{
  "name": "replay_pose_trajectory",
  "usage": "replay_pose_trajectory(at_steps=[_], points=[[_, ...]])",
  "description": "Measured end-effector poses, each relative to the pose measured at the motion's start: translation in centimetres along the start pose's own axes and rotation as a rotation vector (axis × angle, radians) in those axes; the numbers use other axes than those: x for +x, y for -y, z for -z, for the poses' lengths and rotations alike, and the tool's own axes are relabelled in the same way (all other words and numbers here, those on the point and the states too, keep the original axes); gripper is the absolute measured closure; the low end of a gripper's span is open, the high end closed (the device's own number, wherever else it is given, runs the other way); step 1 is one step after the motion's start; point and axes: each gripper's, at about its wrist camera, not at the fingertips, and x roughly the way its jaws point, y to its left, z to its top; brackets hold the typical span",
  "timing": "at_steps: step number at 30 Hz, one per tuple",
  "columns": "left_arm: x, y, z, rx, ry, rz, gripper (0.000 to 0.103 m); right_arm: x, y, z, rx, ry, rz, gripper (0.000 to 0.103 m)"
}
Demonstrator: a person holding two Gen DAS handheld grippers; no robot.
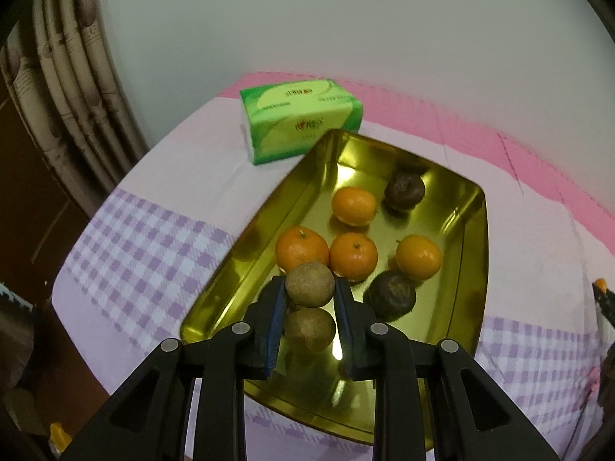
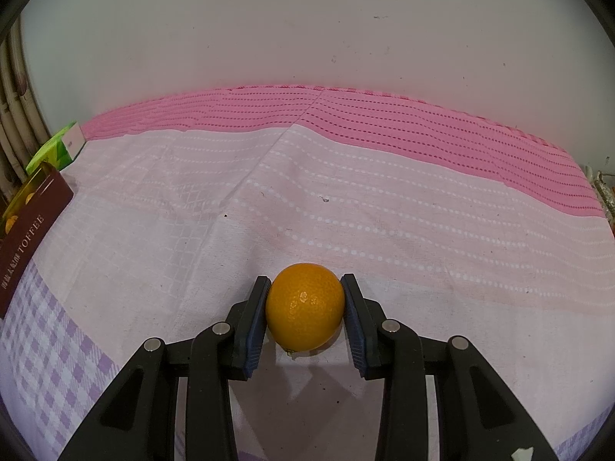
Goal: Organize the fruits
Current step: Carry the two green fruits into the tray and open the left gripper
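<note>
In the left wrist view a shiny gold tray (image 1: 467,230) lies on the cloth. It holds several oranges (image 1: 353,256) and two dark brown fruits (image 1: 405,190). My left gripper (image 1: 309,282) hangs over the tray's near end, shut on a round brownish-green fruit (image 1: 309,285). A similar round shape (image 1: 309,328) lies just beneath; I cannot tell whether it is a fruit or a reflection. In the right wrist view my right gripper (image 2: 305,280) is shut on an orange (image 2: 305,307) that sits low over the pink cloth, to the right of the tray (image 2: 34,238).
A green tissue box (image 1: 300,121) stands beyond the tray's far left corner, also seen as the tissue box (image 2: 57,150). The table carries a pink and purple-check cloth (image 2: 384,211) against a white wall. A curtain (image 1: 77,88) hangs at the left.
</note>
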Motion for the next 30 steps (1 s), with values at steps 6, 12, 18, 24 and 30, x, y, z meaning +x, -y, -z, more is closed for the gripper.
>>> replay_pose_trajectory(at_steps=[6, 12, 18, 24, 30], points=[[1.5, 0.7, 0.5, 0.022, -0.03, 0.001, 0.077, 0.0, 0.0, 0.0, 0.0, 0.0, 0.0, 0.069], [2.1, 0.7, 0.6, 0.024, -0.035, 0.007, 0.077, 0.1, 0.0, 0.0, 0.0, 0.001, 0.0, 0.069], [2.3, 1.0, 0.8, 0.042, -0.034, 0.007, 0.077, 0.1, 0.1, 0.0, 0.0, 0.001, 0.001, 0.069], [2.0, 1.2, 0.7, 0.049, -0.017, -0.014, 0.076, 0.1, 0.0, 0.0, 0.0, 0.001, 0.0, 0.069], [1.7, 1.2, 0.7, 0.046, -0.023, -0.023, 0.075, 0.1, 0.0, 0.0, 0.0, 0.001, 0.001, 0.069]])
